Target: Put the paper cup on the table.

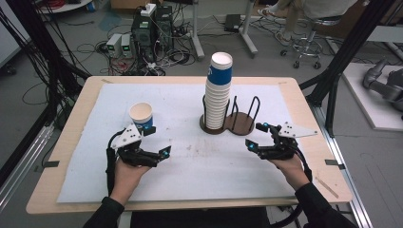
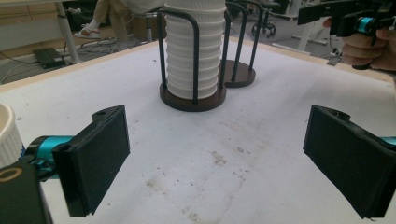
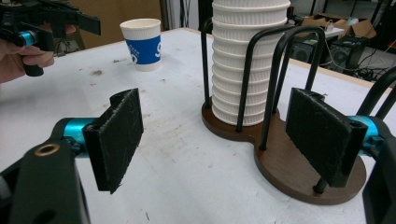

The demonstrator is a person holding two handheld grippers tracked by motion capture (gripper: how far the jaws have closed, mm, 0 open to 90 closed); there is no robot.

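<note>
A tall stack of white ribbed paper cups point(image 1: 218, 92) stands in one side of a dark wooden two-slot holder point(image 1: 240, 124) with black wire hoops; the other slot is empty. A single white and blue cup point(image 1: 141, 116) stands upright on the mat, just behind my left gripper point(image 1: 159, 141). That gripper is open with nothing in it, and in its own view the cup point(image 2: 7, 135) shows at the left edge. My right gripper point(image 1: 254, 135) is open too, just right of the holder. In its view the holder base point(image 3: 299, 172) and the stack point(image 3: 247, 60) lie close ahead.
A white, lightly stained mat point(image 1: 190, 156) covers the wooden table point(image 1: 71, 142). Black frame posts point(image 1: 332, 71) stand beside the table at right. Cables, computers and a stool sit on the floor behind.
</note>
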